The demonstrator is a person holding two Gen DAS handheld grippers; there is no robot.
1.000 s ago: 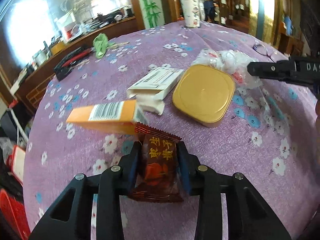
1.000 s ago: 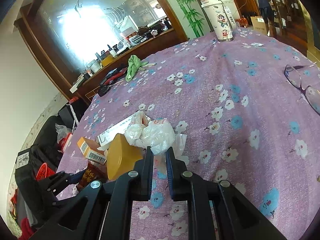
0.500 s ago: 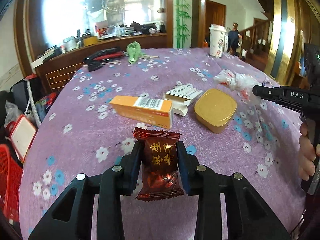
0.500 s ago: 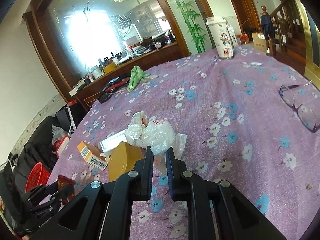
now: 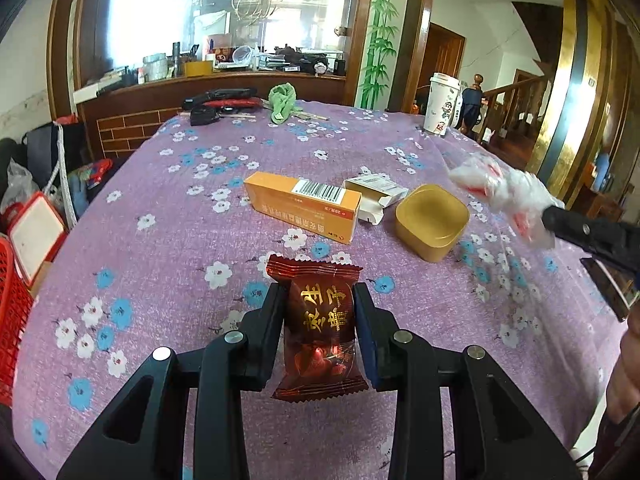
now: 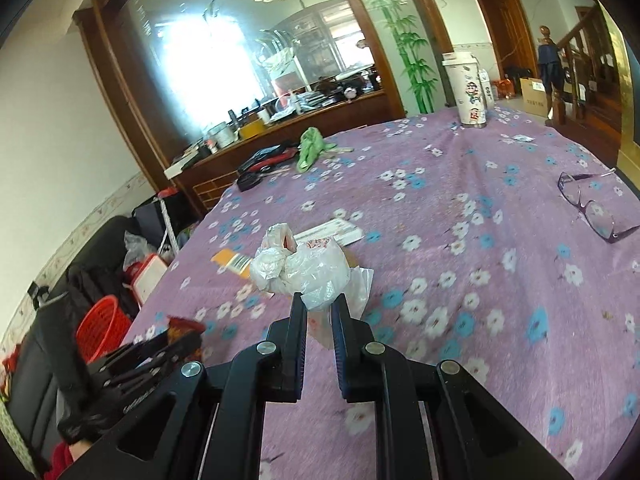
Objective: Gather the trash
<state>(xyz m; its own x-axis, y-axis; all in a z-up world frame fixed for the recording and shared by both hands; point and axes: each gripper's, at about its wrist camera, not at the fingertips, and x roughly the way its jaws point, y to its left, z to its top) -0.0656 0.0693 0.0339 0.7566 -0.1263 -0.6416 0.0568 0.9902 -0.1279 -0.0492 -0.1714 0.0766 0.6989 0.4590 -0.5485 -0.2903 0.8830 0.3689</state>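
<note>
You've got the dark red foil snack wrapper (image 5: pixel 320 328) pinched in your left gripper (image 5: pixel 320 320) and the crumpled white plastic bag (image 6: pixel 304 268) clamped in your right gripper (image 6: pixel 319 312), both lifted clear of the purple floral tablecloth (image 6: pixel 460 208), apparently for binning.

Daylight: blown-out glare through the glass partition (image 5: pixel 224 20) at rear. Strong fisheye curvature, dark vignetted corners. Motion blur on the plastic bag (image 5: pixel 504 192), left-wrist view.

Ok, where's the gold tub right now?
In the left wrist view, the gold tub sits on the tablecloth right of centre, beside the white carton.
</note>
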